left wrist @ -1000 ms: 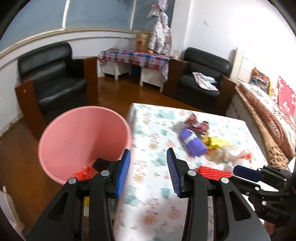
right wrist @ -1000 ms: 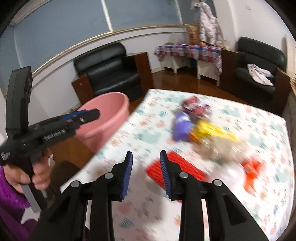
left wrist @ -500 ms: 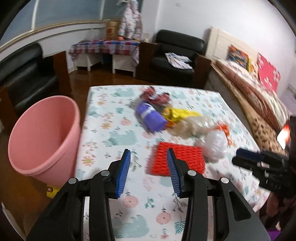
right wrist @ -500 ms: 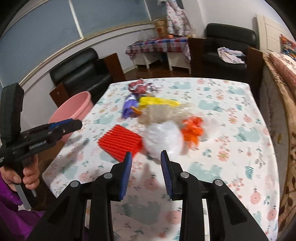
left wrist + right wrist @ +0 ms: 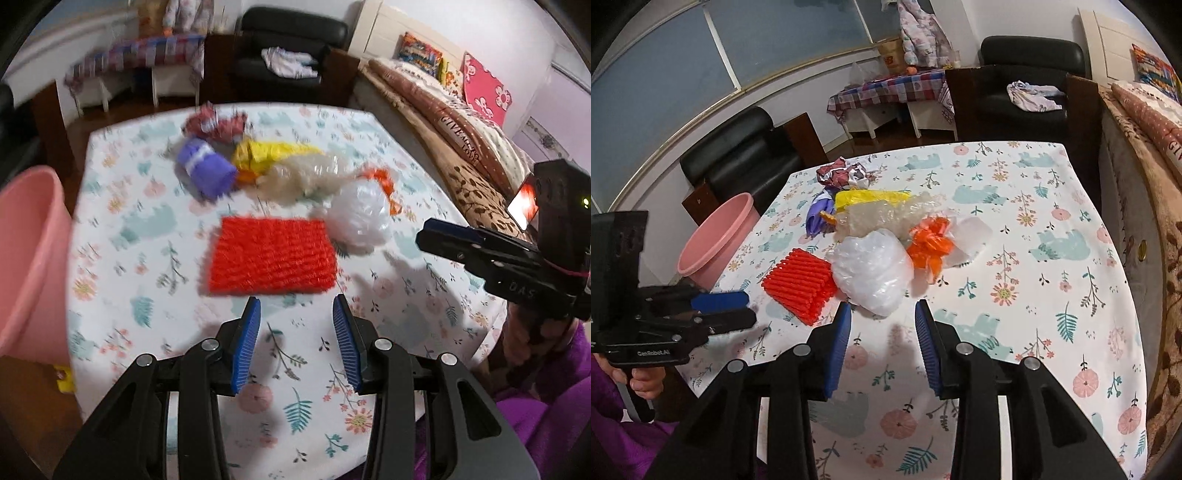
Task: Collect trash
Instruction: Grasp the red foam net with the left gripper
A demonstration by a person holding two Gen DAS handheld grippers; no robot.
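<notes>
A heap of trash lies mid-table on the floral cloth: a flat red ribbed mat point(image 5: 799, 284) nearest the front, a crumpled white plastic bag point(image 5: 873, 271) touching its right edge, and an orange ribbon bow point(image 5: 931, 240) just beside that bag. Behind them a wad of clear bubble wrap point(image 5: 882, 218) leans on a yellow wrapper point(image 5: 868, 197), with a purple packet point(image 5: 205, 171) to the left and a crumpled dark red wrapper point(image 5: 842, 175) farthest back. A pink bin point(image 5: 716, 240) stands upright off the table's left edge

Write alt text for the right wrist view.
The right tool, jaws opening and empty, points at a white plastic bag in a trash pile on a floral table. A red ribbed mat lies left, near the left tool and pink bin.
</notes>
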